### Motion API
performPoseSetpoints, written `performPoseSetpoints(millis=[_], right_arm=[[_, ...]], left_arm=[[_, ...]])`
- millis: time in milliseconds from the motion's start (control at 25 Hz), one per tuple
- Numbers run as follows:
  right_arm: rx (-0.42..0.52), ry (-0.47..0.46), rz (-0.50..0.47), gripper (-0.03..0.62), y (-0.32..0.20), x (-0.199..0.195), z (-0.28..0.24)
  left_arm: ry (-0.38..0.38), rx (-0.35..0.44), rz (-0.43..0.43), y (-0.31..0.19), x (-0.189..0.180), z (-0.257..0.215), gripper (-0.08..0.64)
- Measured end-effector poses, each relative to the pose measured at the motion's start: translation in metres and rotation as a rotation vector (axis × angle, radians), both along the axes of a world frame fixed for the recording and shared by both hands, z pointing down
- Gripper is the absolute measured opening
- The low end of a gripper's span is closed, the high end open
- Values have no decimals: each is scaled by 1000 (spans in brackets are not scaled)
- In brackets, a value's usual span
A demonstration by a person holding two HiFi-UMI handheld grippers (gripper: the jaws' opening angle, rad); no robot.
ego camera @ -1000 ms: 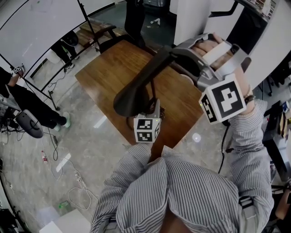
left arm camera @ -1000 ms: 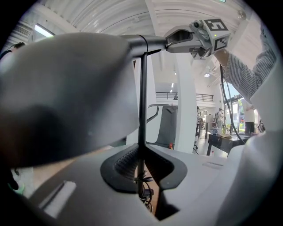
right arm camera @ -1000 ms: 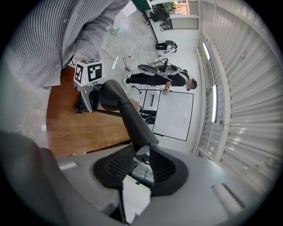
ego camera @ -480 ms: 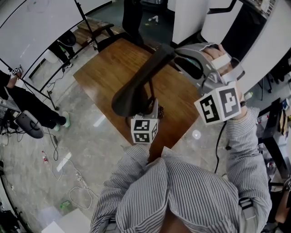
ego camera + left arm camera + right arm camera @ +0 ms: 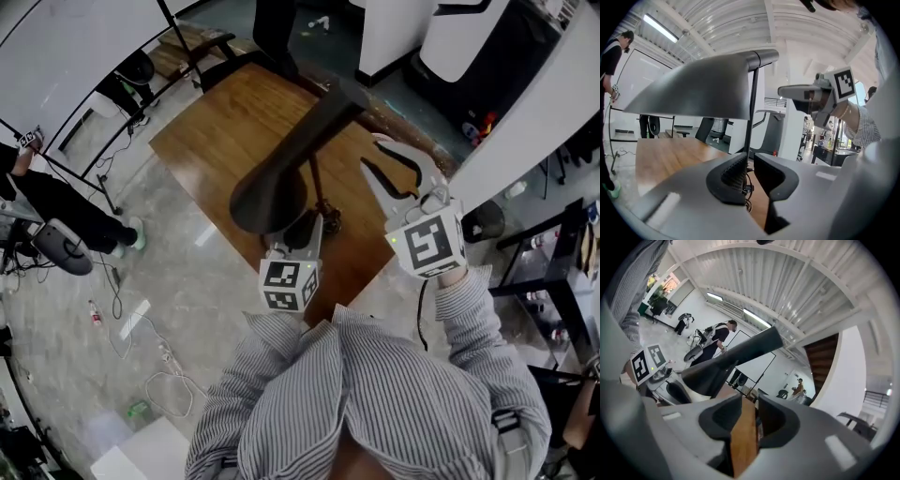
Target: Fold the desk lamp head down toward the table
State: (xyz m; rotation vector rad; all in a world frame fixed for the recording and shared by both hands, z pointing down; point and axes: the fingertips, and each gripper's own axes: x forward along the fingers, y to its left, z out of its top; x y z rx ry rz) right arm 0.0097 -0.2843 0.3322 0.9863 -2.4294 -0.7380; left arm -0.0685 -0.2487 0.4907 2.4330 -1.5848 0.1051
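Left gripper view, jaws ajar, astride lamp stem (image 5: 751, 112)

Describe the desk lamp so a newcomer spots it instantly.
Start at the brown wooden table in the head view's middle. On its near part stands the desk lamp: a thin stem under a wide, flared shade. Unlike the light-grey left gripper and right gripper beside it, it is all dark.
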Motion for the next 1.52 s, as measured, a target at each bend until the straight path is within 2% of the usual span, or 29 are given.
performPoseSetpoints(millis=[160,280,400,480,600,800,1520], right_arm=[[-163,-87,-37,110,23,-19,57],[-286,-199,-67,110,43,-35,88],[-369,-310,-85,106,61,-44,104],[-421,-358,-84,69,69,-45,113],[-483,-415,-89,2,77,-46,122],[-571,-438,-67,0,88,-44,137],[-584,-439,-64,0,89,-43,138]], left_arm=[[4,0,27,19,0,-8,46],[36,-3,30,33,-4,-10,20],[73,7,34,45,-7,-15,6],[91,20,36,48,-9,-19,6],[113,18,45,52,-11,-18,6],[135,-11,65,60,-2,-11,6],[116,9,45,55,0,-22,5]])
